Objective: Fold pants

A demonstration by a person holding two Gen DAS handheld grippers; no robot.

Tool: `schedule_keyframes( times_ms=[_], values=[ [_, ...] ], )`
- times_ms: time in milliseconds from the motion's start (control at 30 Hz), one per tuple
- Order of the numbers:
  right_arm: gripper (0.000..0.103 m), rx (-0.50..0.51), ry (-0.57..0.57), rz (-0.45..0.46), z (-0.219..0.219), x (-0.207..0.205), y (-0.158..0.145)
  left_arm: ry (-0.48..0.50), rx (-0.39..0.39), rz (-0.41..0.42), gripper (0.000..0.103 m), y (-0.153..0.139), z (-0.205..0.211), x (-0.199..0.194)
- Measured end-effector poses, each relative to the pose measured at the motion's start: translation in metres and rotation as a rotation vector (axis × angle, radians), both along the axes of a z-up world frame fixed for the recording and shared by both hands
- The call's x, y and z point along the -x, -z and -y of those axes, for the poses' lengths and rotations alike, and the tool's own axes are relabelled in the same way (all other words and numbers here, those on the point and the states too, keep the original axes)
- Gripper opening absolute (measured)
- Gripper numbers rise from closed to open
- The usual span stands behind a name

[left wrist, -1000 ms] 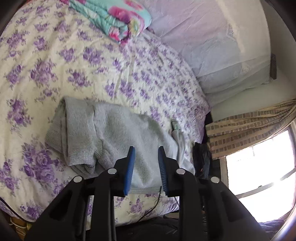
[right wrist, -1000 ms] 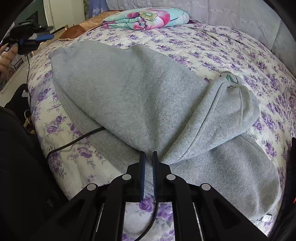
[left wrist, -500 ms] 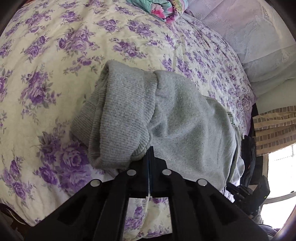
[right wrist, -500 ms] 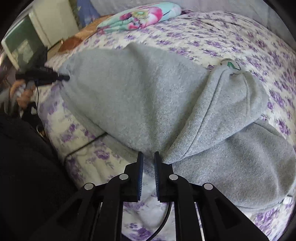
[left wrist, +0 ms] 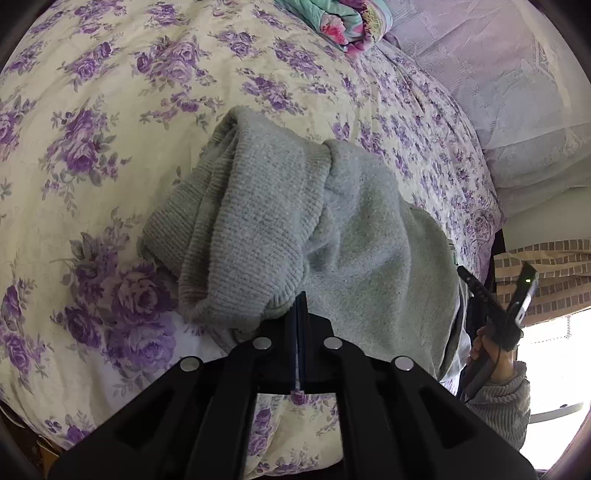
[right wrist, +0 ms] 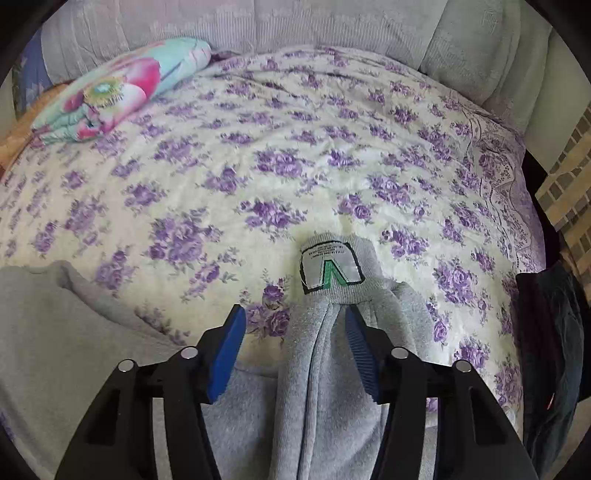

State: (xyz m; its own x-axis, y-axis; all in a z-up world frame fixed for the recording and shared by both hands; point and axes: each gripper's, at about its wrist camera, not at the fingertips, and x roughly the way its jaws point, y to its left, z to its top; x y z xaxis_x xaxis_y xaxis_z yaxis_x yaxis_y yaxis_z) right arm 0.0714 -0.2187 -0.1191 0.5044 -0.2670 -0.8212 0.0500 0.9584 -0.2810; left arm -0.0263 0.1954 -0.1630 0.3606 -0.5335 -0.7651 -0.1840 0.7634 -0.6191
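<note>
— Surface and room?
— A bed (right wrist: 295, 155) under a cream quilt printed with purple roses. Pale lilac pillows (right wrist: 369, 29) along the far edge. A folded floral blanket (right wrist: 118, 92) in teal and pink at the far left corner in the right wrist view. Brick-patterned curtain (left wrist: 546, 273) and a bright window to the right in the left wrist view.
— Pants?
— Grey fleece pants (left wrist: 332, 229), bunched on the near side of the bed. Ribbed cuffs (left wrist: 240, 229) heaped on the left; waistband with a white and green label (right wrist: 330, 267) towards the right.
— Left hand-held gripper (left wrist: 300, 299)?
— Clenched tight, pads together, tips right at the lower edge of the ribbed cuff. Whether any cloth is pinched: cannot tell.
— Right hand-held gripper (right wrist: 295, 321)?
— Released, jaws just been opening, blue pads (right wrist: 225, 354) apart. A ridge of grey fabric below the label between them, against or just beside the right pad, clear of the left one. Also seen from the left wrist camera, in a hand (left wrist: 491, 350) with a knitted grey sleeve (left wrist: 502, 402).
— Containers?
— Nothing to report.
</note>
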Motion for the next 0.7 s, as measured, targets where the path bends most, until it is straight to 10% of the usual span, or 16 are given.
schedule_keyframes(
  times_ms=[133,233,433,533,700],
  values=[
    [0.010,-0.014,0.024,-0.009,0.020,0.013,0.014,-0.017,0.011,0.000,0.001,0.000,0.000,0.003],
    [0.006,-0.123,0.056,0.090,0.039,0.032,-0.014,0.002,0.014,-0.014,0.001,0.000,0.000,-0.001],
    [0.006,-0.850,0.274,0.484,0.143,0.140,-0.085,0.049,0.030,-0.047,0.001,0.002,-0.001,-0.011],
    [0.006,-1.068,0.514,0.605,0.194,0.214,-0.060,0.071,0.038,-0.054,0.001,0.003,-0.001,-0.015],
    [0.010,-1.153,0.878,0.479,0.229,0.283,0.029,0.091,0.064,-0.074,0.001,0.008,-0.003,-0.020]
  ],
)
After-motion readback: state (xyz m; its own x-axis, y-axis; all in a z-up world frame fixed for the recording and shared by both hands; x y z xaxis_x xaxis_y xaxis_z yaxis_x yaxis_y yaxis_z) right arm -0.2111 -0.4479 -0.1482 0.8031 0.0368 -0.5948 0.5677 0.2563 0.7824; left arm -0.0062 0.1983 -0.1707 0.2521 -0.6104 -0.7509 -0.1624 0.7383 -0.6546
